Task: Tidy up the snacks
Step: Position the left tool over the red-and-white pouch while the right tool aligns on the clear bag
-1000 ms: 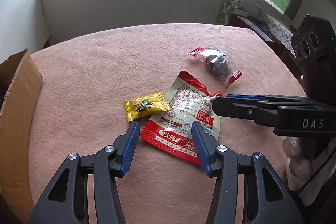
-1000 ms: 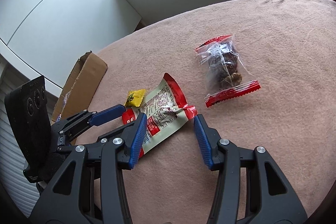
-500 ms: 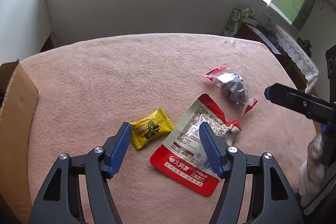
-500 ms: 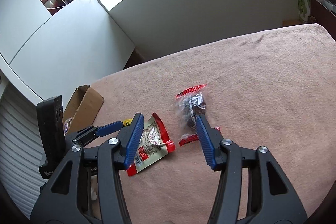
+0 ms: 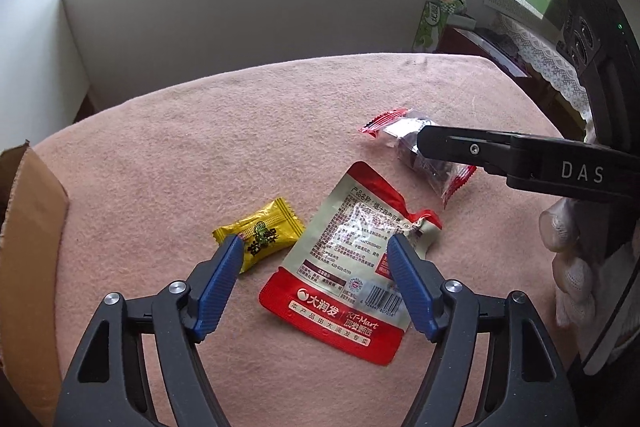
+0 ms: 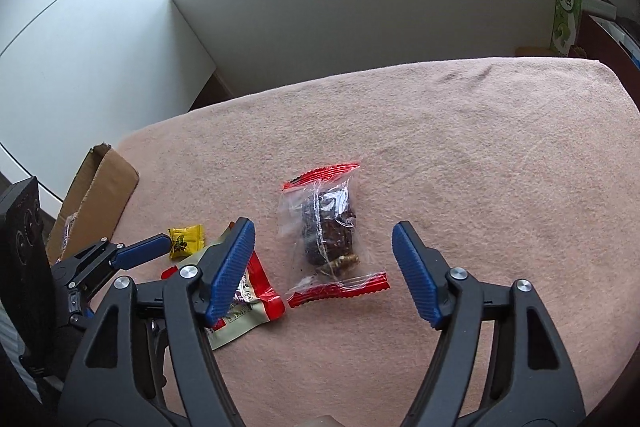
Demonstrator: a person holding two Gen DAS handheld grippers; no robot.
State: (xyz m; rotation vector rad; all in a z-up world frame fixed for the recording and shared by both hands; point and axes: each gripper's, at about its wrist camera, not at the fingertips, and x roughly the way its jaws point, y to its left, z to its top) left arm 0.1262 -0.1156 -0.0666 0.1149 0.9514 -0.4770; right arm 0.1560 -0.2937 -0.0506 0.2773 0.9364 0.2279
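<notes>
Three snacks lie on the pink cloth. A yellow candy packet (image 5: 259, 234) lies left, a red-and-white pouch (image 5: 352, 263) in the middle, and a clear packet with red ends and dark contents (image 6: 326, 227) to the right. My left gripper (image 5: 316, 247) is open and empty, its fingers straddling the near part of the pouch and the candy's edge. My right gripper (image 6: 324, 231) is open and empty, hovering with the clear packet between its fingers. It shows in the left wrist view as a black arm over that packet (image 5: 424, 157).
A cardboard box (image 5: 28, 227) stands at the table's left edge; it also shows in the right wrist view (image 6: 96, 199). The pink cloth (image 6: 480, 147) stretches to the far edge. A green carton (image 5: 434, 23) and a side table stand beyond the right corner.
My right gripper has moved from the pouch to over the clear packet and opened wider. My left gripper has opened wider, and its view of the snacks has shifted.
</notes>
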